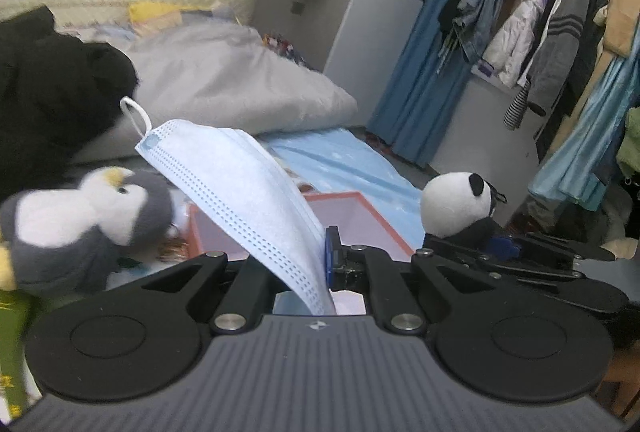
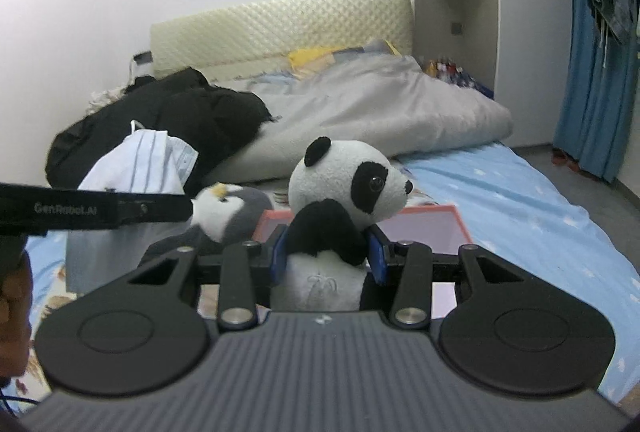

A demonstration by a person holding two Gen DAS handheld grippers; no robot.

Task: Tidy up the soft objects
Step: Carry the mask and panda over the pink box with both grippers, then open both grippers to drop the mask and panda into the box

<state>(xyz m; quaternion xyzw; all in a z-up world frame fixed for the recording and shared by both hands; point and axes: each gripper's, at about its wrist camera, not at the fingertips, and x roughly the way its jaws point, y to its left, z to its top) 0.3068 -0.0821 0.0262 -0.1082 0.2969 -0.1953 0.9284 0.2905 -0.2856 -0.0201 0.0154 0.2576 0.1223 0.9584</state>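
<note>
Two plush toys: my right gripper (image 2: pixel 327 256) clamps the panda (image 2: pixel 344 184); one penguin (image 1: pixel 80 216) lies left of one pink box (image 1: pixel 360 220). My left gripper (image 1: pixel 320 264) pinches one face mask (image 1: pixel 240 192).

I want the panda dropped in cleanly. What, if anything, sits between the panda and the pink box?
Nothing visible does. The right gripper holds the panda just in front of the pink box, whose visible interior looks bare. The penguin sits left of the box, and the mask hangs from the left gripper.
</note>
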